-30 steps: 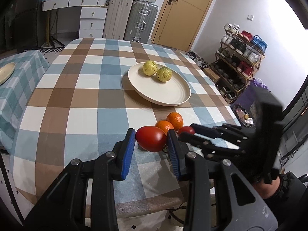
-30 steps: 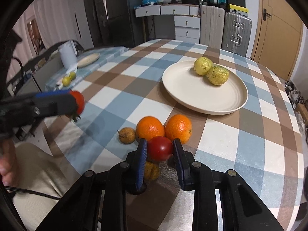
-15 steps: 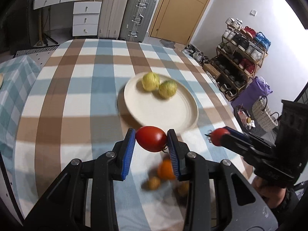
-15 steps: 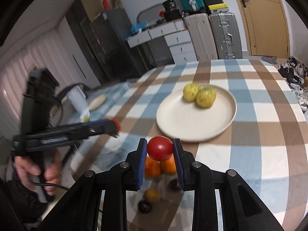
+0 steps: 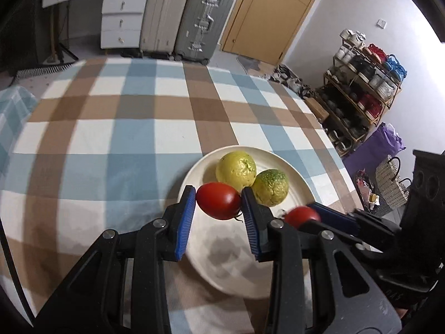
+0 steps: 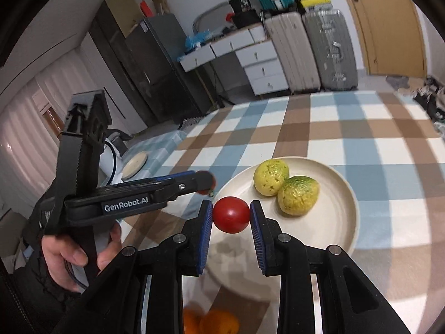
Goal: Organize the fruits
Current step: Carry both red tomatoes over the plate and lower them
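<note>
My left gripper point(image 5: 218, 201) is shut on a large red tomato point(image 5: 218, 200) and holds it above the near left part of the cream plate point(image 5: 236, 261). My right gripper point(image 6: 231, 215) is shut on a smaller red tomato point(image 6: 231, 215) above the plate point(image 6: 336, 217). Two yellow-green fruits point(image 5: 236, 168) point(image 5: 271, 187) lie on the plate's far side; they also show in the right wrist view point(image 6: 270, 173) point(image 6: 297, 194). The right gripper with its tomato point(image 5: 301, 215) shows in the left wrist view. The left gripper point(image 6: 204, 182) shows in the right wrist view.
The plate sits on a checked tablecloth point(image 5: 125, 139). Two oranges point(image 6: 214, 321) lie on the cloth below my right gripper. Suitcases point(image 5: 186, 16), a drawer unit point(image 5: 122, 19) and a shoe rack point(image 5: 361, 89) stand beyond the table. A side table carries a small plate point(image 6: 135, 162).
Both grippers have carried their tomatoes up from the fruit pile at the near edge and forward over the plate. The plate and its two fruits now lie just below the fingertips.
</note>
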Available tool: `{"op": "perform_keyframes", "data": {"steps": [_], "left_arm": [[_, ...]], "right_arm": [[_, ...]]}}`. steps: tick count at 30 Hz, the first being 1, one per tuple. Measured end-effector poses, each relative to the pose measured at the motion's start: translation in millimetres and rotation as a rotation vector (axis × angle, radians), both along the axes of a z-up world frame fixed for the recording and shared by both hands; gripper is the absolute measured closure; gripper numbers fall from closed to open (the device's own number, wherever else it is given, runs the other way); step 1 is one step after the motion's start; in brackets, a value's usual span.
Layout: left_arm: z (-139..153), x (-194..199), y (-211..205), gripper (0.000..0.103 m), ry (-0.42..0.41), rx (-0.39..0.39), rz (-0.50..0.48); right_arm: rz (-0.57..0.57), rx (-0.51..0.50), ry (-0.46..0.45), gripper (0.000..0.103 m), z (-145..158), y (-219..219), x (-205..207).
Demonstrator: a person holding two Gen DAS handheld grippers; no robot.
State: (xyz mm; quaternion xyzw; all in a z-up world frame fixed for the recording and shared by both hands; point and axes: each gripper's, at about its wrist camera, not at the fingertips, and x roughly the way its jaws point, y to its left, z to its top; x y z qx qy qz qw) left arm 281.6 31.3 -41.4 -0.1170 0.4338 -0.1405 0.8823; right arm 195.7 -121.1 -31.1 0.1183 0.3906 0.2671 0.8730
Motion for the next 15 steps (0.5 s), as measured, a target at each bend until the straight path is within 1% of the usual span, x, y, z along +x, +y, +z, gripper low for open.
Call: {"op": "perform_keyframes", "data": {"steps": [5,7,9,11,15], "left_arm": [[-31.8,31.2,2.0,0.072,0.072,-0.052,-0.004],[-40.0,38.0,5.5,0.072,0.081,-0.078,0.003],[-45.5,39.9,6.3,0.072,0.088,-0.096,-0.004],[-48.9,43.1,5.4,0.072,0.091,-0.103,-0.008],[-49.9,46.4,2.6,0.072,0.081,-0.100,-0.017]], "right_arm": [[0.000,-0.044,0.033,0.075,-22.3,8.1,26.7],[0.010,-0.092,0.038,0.075,-28.8,15.4,30.3],[0.026,-0.098,0.041,0.075,-33.8,19.8,32.9],[0.031,-0.134,0.033,0.075,-37.7,25.8,36.3],[0.042,-0.163,0.041,0.075,-45.7,33.0,42.9]]}}
